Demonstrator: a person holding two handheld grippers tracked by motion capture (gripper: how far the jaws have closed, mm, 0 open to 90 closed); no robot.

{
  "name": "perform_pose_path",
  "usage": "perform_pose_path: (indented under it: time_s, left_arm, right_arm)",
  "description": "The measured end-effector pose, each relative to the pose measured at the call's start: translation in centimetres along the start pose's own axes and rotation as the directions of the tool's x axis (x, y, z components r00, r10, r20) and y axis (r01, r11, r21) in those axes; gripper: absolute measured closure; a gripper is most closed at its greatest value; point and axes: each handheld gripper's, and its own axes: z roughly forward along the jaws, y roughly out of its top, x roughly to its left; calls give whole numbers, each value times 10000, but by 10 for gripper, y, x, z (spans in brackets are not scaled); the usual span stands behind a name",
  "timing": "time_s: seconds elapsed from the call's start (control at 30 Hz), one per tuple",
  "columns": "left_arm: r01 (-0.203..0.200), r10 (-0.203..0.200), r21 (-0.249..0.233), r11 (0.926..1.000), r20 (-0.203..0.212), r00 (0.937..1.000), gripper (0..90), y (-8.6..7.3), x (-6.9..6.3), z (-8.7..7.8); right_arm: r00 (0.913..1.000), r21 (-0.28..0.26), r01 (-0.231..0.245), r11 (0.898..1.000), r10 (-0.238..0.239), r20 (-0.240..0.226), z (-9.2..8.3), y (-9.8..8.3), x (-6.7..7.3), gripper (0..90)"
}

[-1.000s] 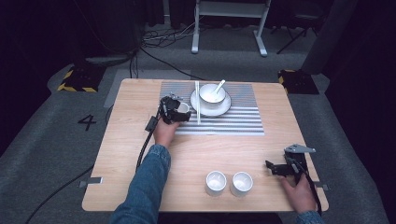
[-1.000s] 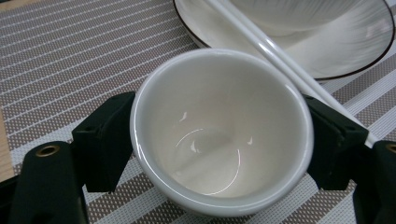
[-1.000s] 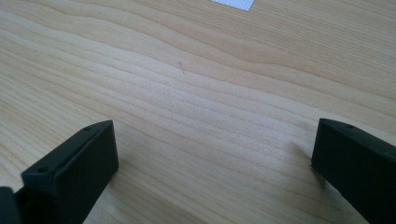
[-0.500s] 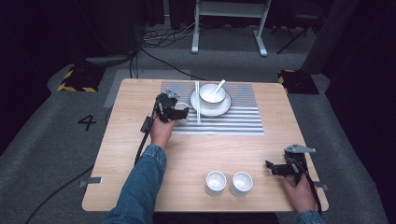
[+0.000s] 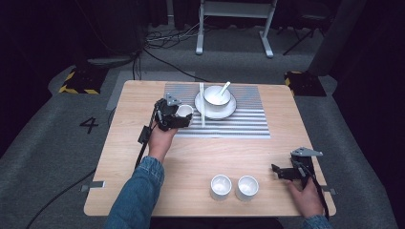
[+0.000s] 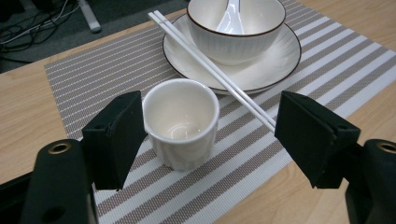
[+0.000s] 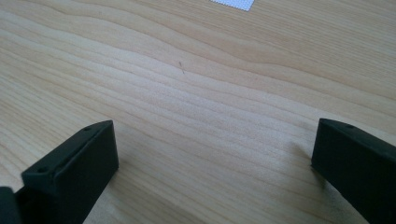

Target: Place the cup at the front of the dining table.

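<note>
On the striped placemat [image 6: 303, 79] beside the plate [image 6: 275, 60], a cup [image 6: 180, 122] stands upright, completing the setting; the left gripper [image 6: 205, 135] gapes around it, one pad at its side, jaws just reopening; the right gripper [image 7: 212, 172] rests open.

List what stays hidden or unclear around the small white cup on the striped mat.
- Small white ceramic cup: in the high view, it is partly covered by the left gripper, whose jaws have just been opening around it.
- White ceramic spoon: in the left gripper view, its handle is cut off by the top edge.
- White chopsticks: in the left gripper view, their near tips are hidden behind a black jaw.
</note>
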Motion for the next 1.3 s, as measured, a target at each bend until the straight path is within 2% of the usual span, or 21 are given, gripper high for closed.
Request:
perform_pose_path:
  time_s: [0.17,0.3,0.53,0.6,0.67,0.73,0.9,1.17,1.3]
  left_arm:
    - [118,-124,145,9998,421,9990,245,-6,-4,-10]
    - [10,-22,281,9996,458,9989,244,-13,-5,-18]
    - [144,-159,290,9995,515,9985,242,-25,-5,-34]
    - [218,-236,311,9993,580,9980,243,-28,-6,-39]
    - [562,-589,366,9977,771,9953,244,-33,-5,-44]
    - [668,-696,342,9972,867,9938,244,-37,-7,-49]
    - [344,-374,407,9986,751,9965,243,-46,-13,-64]
    - [-56,-1,527,9986,1077,9942,243,-60,-24,-85]
    - [-544,463,805,9953,994,9940,245,-66,-30,-93]
  right_arm:
    - [10000,0,-2,10000,2,0,0,0,0,4]
    - [10000,-1,1,10000,-1,2,0,0,0,4]
    - [10000,-1,1,10000,-1,1,0,0,0,4]
    - [10000,-7,12,10000,-12,0,0,0,0,4]
    - [10000,0,1,10000,-1,0,0,0,0,4]
    - [10000,-6,11,10000,-11,-1,0,0,0,4]
    - [10000,-5,10,10000,-10,0,0,0,0,4]
    - [10000,0,1,10000,-1,1,0,0,0,4]
    - [10000,-5,12,10000,-12,-2,0,0,0,4]
